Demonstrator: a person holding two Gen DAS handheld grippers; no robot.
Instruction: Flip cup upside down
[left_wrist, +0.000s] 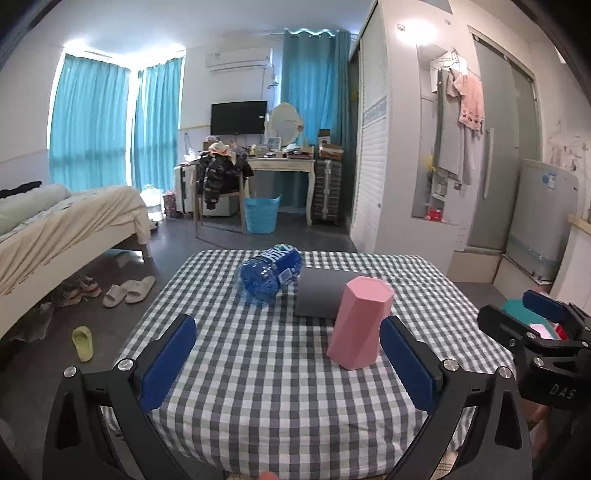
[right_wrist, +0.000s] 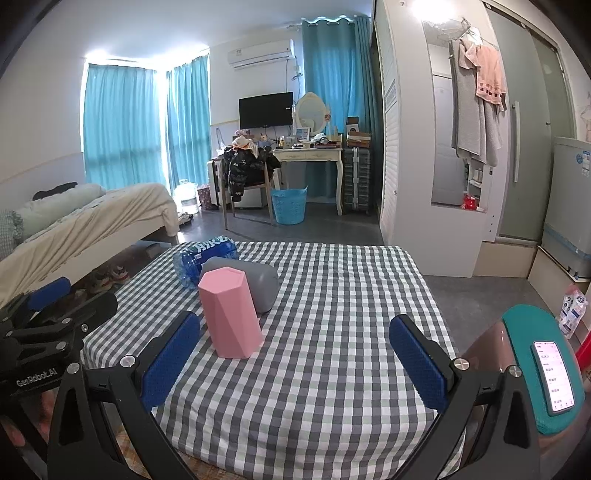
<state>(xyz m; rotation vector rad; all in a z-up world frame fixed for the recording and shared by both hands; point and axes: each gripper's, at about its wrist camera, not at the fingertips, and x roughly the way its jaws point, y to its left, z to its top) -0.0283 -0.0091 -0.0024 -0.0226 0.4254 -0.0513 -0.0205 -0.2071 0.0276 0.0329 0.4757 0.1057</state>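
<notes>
The left tongs (left_wrist: 288, 363) stand spread wide with nothing between their blue pads (left_wrist: 168, 363), hovering over the near edge of the bench (left_wrist: 258, 387), which is covered in a grey-and-white checked cloth. The right tongs (right_wrist: 295, 363) are likewise spread wide and hold nothing, poised over the near right part of the same bench. Each pair shows at the edge of the other's view, to the side of the bench.

The pink cup (left_wrist: 360, 323) is a faceted tumbler standing on the cloth with its closed end up, leaning slightly. It sits just ahead of the left tongs' right pad and just ahead of the right tongs' left pad (right_wrist: 171, 360), touched by neither. Directly behind it a grey cup (left_wrist: 319, 295) lies on its side, touching or nearly touching the pink one. Behind that, a blue water bottle (left_wrist: 269, 273) also lies on its side near the far edge of the bench.

Beyond the bench, a bed (left_wrist: 74, 218) stands at left and a blue basket (left_wrist: 260, 214) on the floor.
</notes>
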